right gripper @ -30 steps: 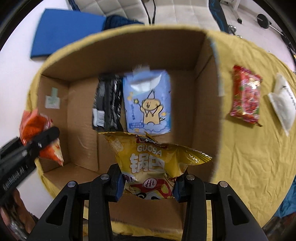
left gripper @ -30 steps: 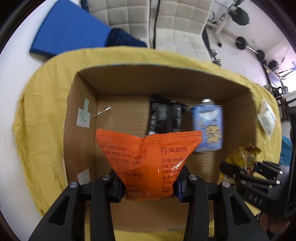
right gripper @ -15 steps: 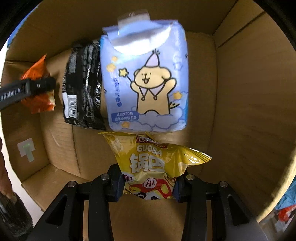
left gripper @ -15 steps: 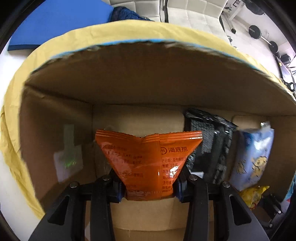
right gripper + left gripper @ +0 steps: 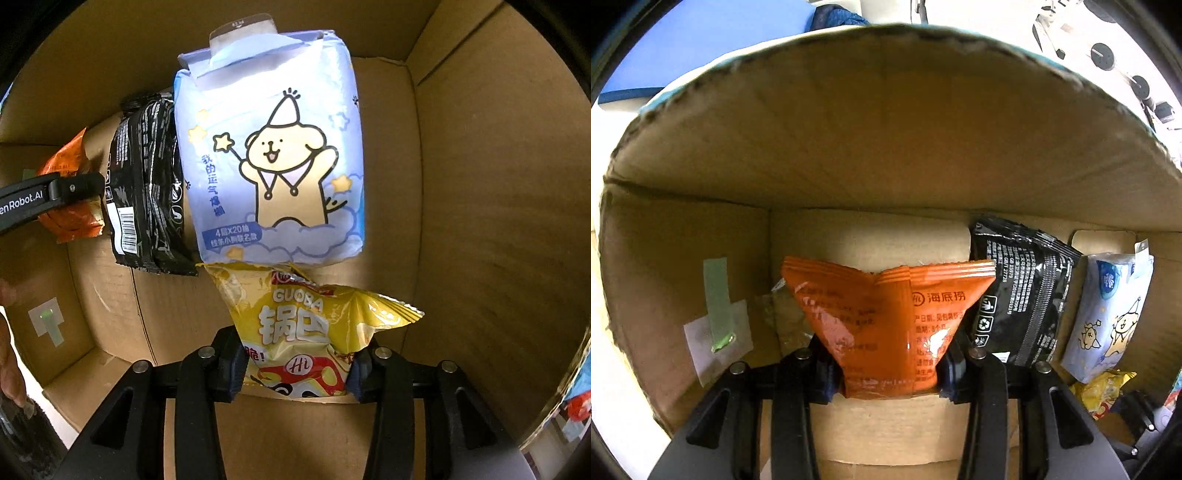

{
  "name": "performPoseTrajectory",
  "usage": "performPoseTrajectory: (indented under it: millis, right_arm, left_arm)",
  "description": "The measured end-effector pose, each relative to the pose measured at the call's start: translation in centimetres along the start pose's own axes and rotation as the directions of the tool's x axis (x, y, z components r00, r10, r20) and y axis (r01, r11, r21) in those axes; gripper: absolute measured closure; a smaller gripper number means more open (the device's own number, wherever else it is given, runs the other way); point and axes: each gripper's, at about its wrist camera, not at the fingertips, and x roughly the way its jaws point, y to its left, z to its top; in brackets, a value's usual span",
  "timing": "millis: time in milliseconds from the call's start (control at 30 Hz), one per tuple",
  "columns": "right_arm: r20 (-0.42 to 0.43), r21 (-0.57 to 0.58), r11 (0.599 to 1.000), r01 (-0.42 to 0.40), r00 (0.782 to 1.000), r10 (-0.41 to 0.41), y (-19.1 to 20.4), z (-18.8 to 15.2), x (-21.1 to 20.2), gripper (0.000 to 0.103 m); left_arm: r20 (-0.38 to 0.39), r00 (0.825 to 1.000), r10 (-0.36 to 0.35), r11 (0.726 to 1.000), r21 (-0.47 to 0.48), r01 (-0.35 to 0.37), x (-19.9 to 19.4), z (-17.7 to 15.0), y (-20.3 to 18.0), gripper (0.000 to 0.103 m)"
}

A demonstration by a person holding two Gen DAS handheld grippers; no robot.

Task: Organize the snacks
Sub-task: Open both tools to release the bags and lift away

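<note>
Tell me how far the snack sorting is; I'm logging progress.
Done: black packet and blue pack lie in the box. In hand: left tongs grip the orange bag, right tongs the yellow bag, both inside. Left: releasing them.

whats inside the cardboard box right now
Inside the cardboard box: a black packet and a blue tissue pack on the floor, plus the held orange packet and yellow packet. Anything beneath them is hidden.

Both wrist cameras look along their fingers, close inside the box [image 5: 886, 140]. Left view faces the far wall; right view faces the floor. Shared: black packet [image 5: 1019, 295], tissue pack [image 5: 269, 166], orange bag [image 5: 886, 325].
</note>
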Motion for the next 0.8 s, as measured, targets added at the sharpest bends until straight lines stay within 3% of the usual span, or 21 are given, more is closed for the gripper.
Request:
performPoseTrajectory:
  millis: [200,500,600,667,800]
  right_arm:
    - [-0.003,-0.011,1.0,-0.015,1.0,0.015,0.2,0.0,-0.6,0.041]
    - [0.045,-0.045,0.998,-0.032,0.998,0.034,1.4,-1.3,-3.3,0.019]
    - [0.07,-0.052,0.998,-0.035,0.997,0.039,1.4,-1.8,-4.6,0.012]
    - [0.092,-0.057,0.998,-0.029,0.995,0.035,1.4,-2.3,-5.6,0.005]
    - [0.135,-0.058,0.998,-0.025,0.99,0.033,1.0,-3.7,-7.5,0.005]
  left_arm:
    - [-0.012,1.0,0.0,1.0,-0.002,0.0,-0.5,0.1,-0.2,0.062]
    - [0.047,0.999,-0.025,1.0,-0.007,0.025,-4.1,-0.8,-0.1,0.048]
    - [0.084,0.996,-0.024,1.0,0.001,0.024,-5.5,-1.8,-0.5,0.033]
    - [0.116,0.993,-0.022,1.0,0.007,0.022,-6.5,-2.8,-0.6,0.016]
    - [0.184,0.983,-0.009,1.0,0.001,0.009,-8.9,-4.5,-1.0,0.008]
